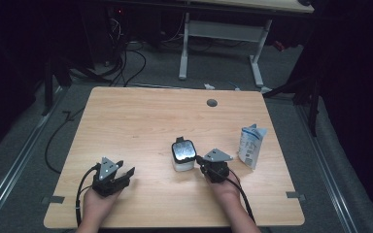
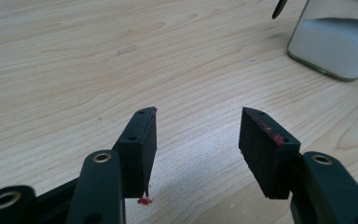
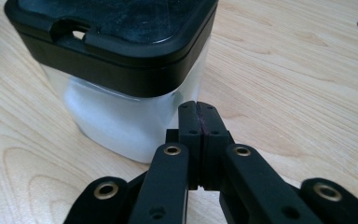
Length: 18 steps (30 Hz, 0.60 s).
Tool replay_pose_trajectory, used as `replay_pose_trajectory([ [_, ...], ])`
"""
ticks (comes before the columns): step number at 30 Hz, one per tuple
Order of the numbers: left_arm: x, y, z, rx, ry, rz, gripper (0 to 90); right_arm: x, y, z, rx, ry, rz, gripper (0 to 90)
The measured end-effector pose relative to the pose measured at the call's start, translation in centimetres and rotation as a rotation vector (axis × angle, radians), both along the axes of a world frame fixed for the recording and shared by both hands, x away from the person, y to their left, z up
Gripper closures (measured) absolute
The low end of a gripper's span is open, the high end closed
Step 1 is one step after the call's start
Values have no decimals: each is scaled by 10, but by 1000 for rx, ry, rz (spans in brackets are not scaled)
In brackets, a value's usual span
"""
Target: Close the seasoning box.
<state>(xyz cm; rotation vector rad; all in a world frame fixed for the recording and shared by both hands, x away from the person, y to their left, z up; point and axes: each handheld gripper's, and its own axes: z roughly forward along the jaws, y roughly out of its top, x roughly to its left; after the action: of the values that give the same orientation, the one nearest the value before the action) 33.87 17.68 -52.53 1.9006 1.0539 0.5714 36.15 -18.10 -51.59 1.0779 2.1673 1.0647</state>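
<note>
Black-lidded jar point(image 1: 183, 155) of white powder; left fingers point(image 2: 140, 140) apart, right fingers point(image 3: 198, 122) together, empty.

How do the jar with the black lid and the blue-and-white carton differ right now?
The jar is squat, with clear walls, white contents and a black lid; the carton is taller, opaque, printed blue and white. The jar stands right at the shut right gripper, its tips at the jar's wall; the carton stands apart, further right, with no gripper at it. Both stand upright on the wooden table.
</note>
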Motion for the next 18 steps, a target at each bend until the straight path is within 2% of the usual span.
replay_pose_trajectory([
  [18, 0, -1, 0, 2, -2, -8, 467, -9, 10, 0, -22, -9, 36, 895],
])
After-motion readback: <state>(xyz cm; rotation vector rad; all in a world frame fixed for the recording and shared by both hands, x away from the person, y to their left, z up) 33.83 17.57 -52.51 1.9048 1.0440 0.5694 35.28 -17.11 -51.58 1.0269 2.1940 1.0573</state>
